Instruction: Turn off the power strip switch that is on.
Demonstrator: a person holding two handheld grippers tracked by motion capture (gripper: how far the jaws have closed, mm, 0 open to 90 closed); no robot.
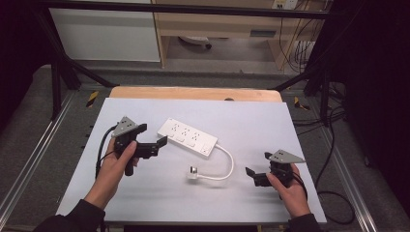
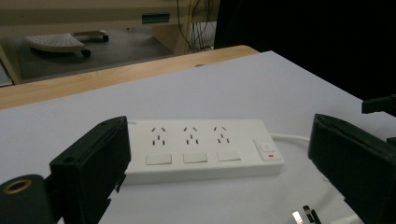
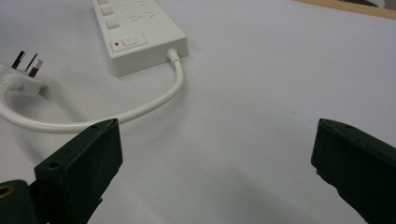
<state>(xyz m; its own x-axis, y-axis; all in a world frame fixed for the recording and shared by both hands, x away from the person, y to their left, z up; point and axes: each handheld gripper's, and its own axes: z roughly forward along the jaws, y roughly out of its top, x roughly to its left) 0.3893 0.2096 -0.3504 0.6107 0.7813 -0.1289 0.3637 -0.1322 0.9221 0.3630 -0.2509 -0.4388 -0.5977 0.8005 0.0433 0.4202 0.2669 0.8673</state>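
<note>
We work over a white-covered table point(image 1: 145, 193) with a strip of bare wood along its far edge. Near its middle lies a white power strip point(image 1: 187, 137), flat on its back and set at a slant, three sockets and their switches facing up, with a master switch at the end nearest our right side. From that end a short white cable point(image 1: 227, 166) curls round to a plug point(image 1: 193, 172) resting on the sheet, its prongs bare.

Our left gripper point(image 1: 159, 142) sits just beside the strip's near long side, jaws spread wide with nothing between them. Our right gripper point(image 1: 251, 173) waits apart from the cable's loop, jaws equally released and empty.

We judge the strip to be a rigid, light plastic box with smooth, rather slippery faces; the surest hold looks to be across its narrow width, on the long sides, away from the switches. The cable seems springy and likely to swing the plug about, so we would pinch the plug by its moulded body rather than the prongs.
</note>
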